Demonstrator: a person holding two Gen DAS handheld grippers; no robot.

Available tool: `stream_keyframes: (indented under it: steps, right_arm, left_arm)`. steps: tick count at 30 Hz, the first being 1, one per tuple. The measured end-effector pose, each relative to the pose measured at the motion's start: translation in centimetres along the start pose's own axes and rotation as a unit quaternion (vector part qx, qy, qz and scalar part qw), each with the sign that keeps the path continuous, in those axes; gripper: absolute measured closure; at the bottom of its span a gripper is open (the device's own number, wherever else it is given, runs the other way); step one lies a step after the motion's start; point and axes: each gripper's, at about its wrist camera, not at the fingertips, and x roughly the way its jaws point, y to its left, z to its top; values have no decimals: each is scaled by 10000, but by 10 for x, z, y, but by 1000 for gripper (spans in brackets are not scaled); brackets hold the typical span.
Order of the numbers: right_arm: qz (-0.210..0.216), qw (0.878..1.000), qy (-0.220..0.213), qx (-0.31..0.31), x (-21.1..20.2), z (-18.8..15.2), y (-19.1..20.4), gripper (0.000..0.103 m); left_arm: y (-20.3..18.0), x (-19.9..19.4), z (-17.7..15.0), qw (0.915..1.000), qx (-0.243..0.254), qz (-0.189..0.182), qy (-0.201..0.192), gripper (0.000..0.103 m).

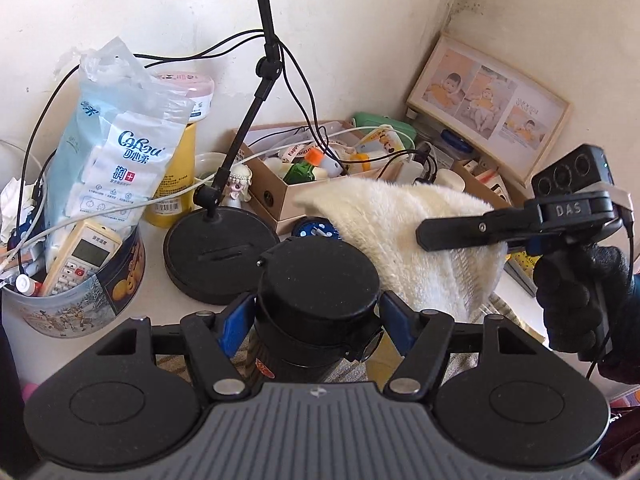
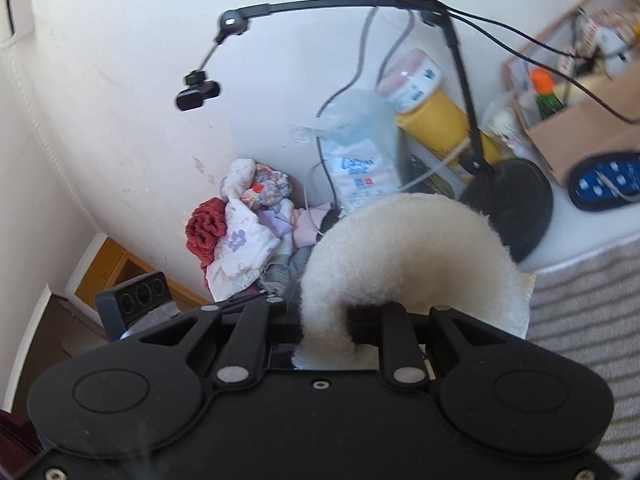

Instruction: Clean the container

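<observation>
A black flask-like container with a round black lid stands upright between the blue pads of my left gripper, which is shut on its body just under the lid. In the left wrist view my right gripper comes in from the right, held by a black-gloved hand. It is shut on a fluffy cream towel that hangs just right of the container. In the right wrist view the towel arches up out of the closed right gripper and hides the fingertips.
A black stand with a round base and trailing cables rises right behind the container. A tin with a remote and packets sits left, a cluttered cardboard box and photo frame behind. Clothes are piled by the wall.
</observation>
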Motion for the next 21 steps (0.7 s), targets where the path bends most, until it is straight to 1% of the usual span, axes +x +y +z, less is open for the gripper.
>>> stream_keyframes:
  steps: [3,9,13,15,21]
  right_arm:
    - [-10,9999,64,-140,7,3,8,86]
    - [-69,9996,281,-61,23,-1,3,86]
    - [-76,9995,310,46,27,-5,-1,86]
    - [-67,9995,311,76,28,-6,-3,86]
    - [-218,9990,364,170,31,-8,-12,86]
  left_arm:
    - [1,-1,-2,10000,4,-10,-25,35]
    - [2,-4,-4,10000,2,6,-61,35]
    - [-1,-3,-4,9999,95,137,-29,35]
    - [0,-4,-4,9999,82,142,-33,35]
    - [-1,-4,-5,9998,86,150,-41,35]
